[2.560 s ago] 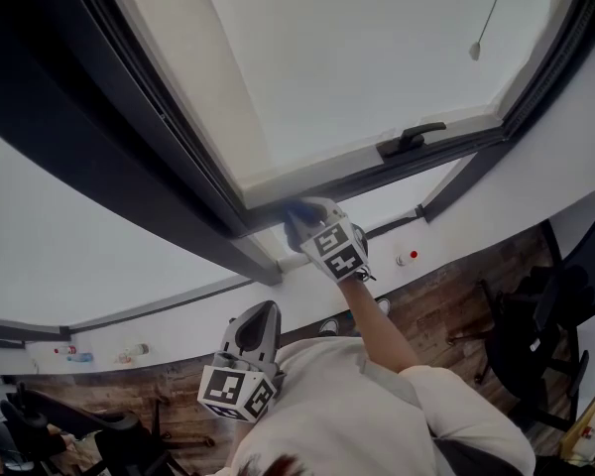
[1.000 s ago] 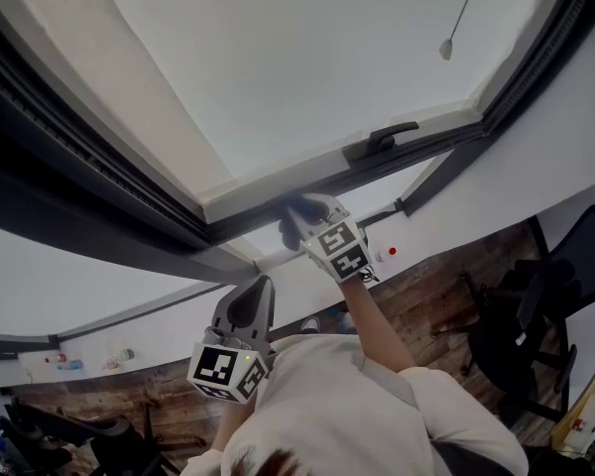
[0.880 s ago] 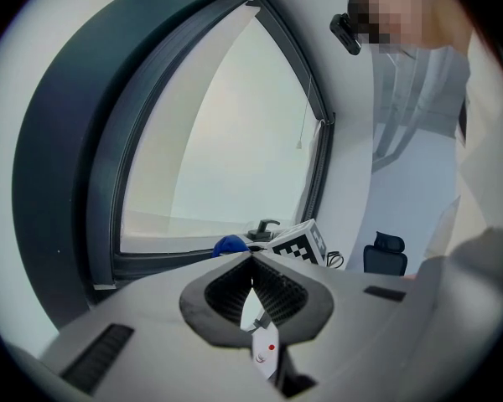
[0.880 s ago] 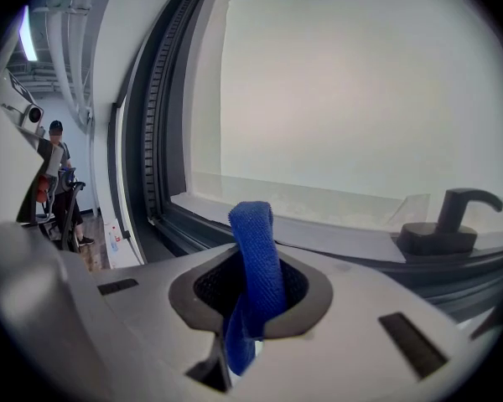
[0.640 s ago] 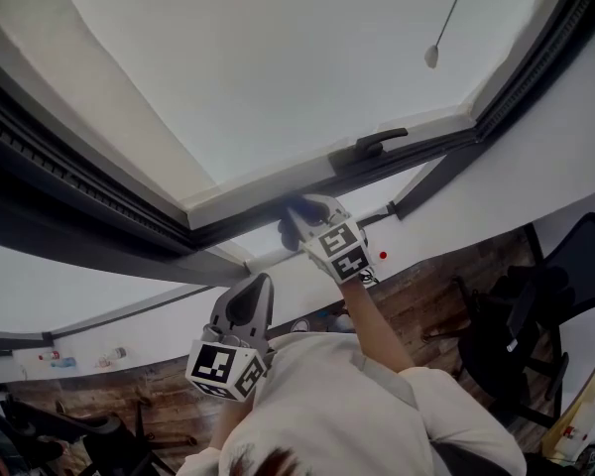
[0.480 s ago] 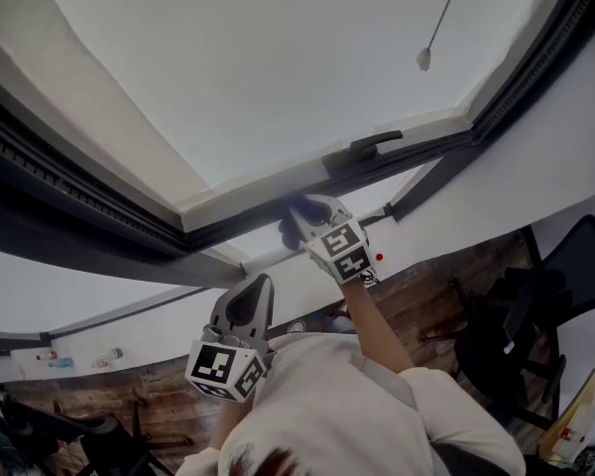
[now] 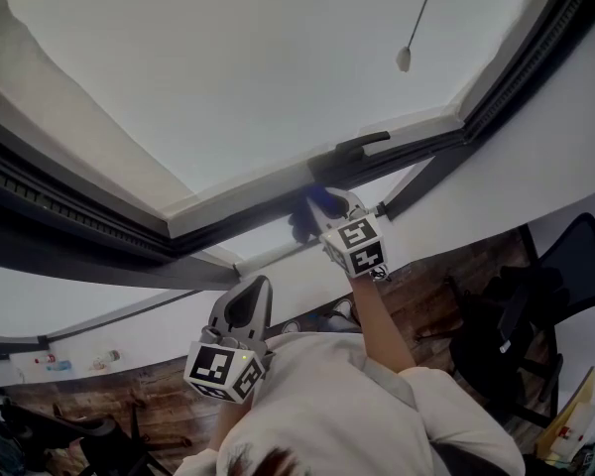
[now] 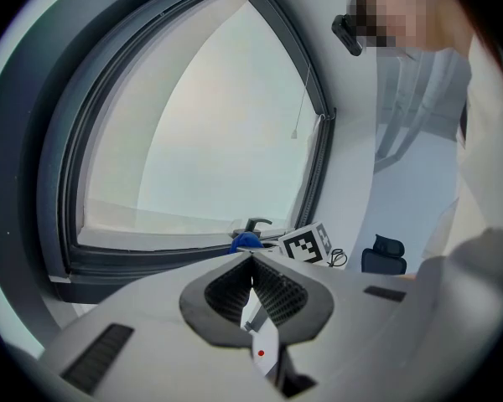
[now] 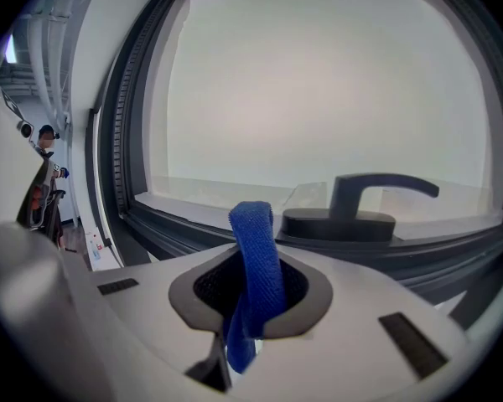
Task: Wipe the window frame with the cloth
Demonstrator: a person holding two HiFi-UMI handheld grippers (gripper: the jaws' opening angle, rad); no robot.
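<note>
The right tool (image 7: 329,216) is clamped down on the blue cloth (image 7: 326,200). In the right gripper view you can see the cloth (image 9: 256,258) pinched as a folded strip, with a loop poking out past the tips toward the window and a short tail hanging below the jaws. From the head view that loop sits at the lower rail of the dark window frame (image 7: 238,211), and it looks like it's touching, though I can't say for sure how hard it's pressed. The black handle (image 7: 362,145) is just to the right of it. That's where I'd guess trouble comes from: slide along the rail that way and the tool's hard nose could knock into the handle (image 9: 365,208), or the cloth could snag on its base and get dragged out of the grip, since only a narrow fold is being held. The other worry is that the loop is pretty short, so tilting the tool a bit could put plastic on the rail instead of fabric and you'd be scraping, not wiping. The left tool (image 7: 243,310) has its jaws together with nothing in them, parked low by the person's chest, well apart from the frame, so it isn't helping to brace anything.
</note>
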